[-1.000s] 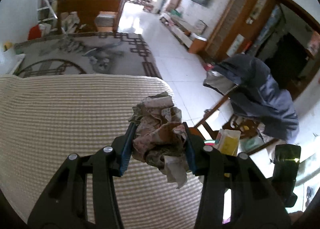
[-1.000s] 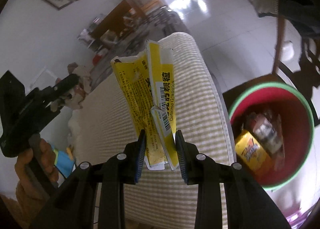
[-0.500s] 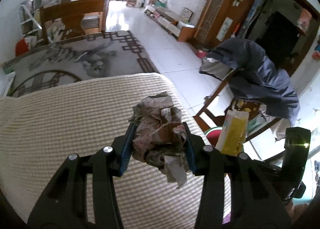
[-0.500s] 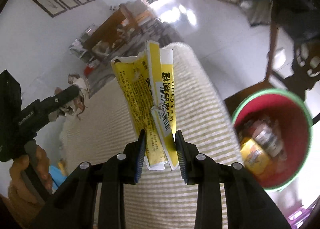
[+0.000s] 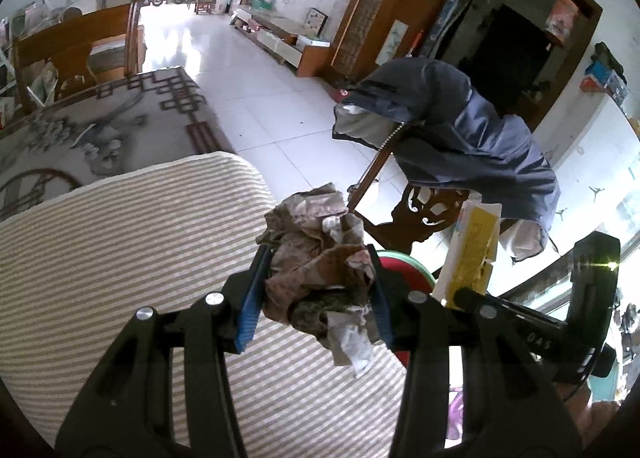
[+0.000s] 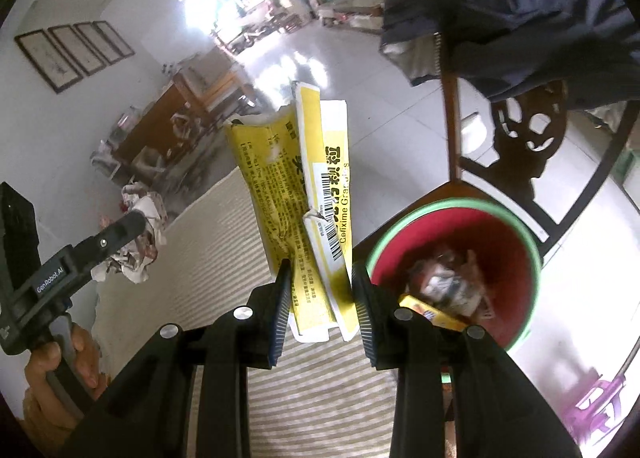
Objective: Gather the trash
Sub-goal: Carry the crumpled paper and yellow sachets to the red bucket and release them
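Observation:
My left gripper (image 5: 316, 270) is shut on a crumpled wad of brownish paper (image 5: 320, 262) and holds it above the right edge of the striped cushion (image 5: 120, 250). My right gripper (image 6: 320, 278) is shut on a flattened yellow and white medicine box (image 6: 304, 193), held upright next to the red bin with a green rim (image 6: 516, 234). The bin holds several pieces of trash. In the left wrist view the yellow box (image 5: 476, 250) and a sliver of the bin (image 5: 404, 262) show just right of the wad. The left gripper and its wad (image 6: 136, 230) show at the left of the right wrist view.
A wooden chair (image 5: 416, 213) draped with a dark blue jacket (image 5: 460, 129) stands right behind the bin. A patterned rug (image 5: 100, 125) and white tiled floor (image 5: 280, 105) lie beyond the cushion. A wooden bench (image 5: 80, 45) stands at the far left.
Both grippers have moved right toward the bin, each still holding its trash. The bin now sits closer and larger beside the yellow box in the right wrist view.

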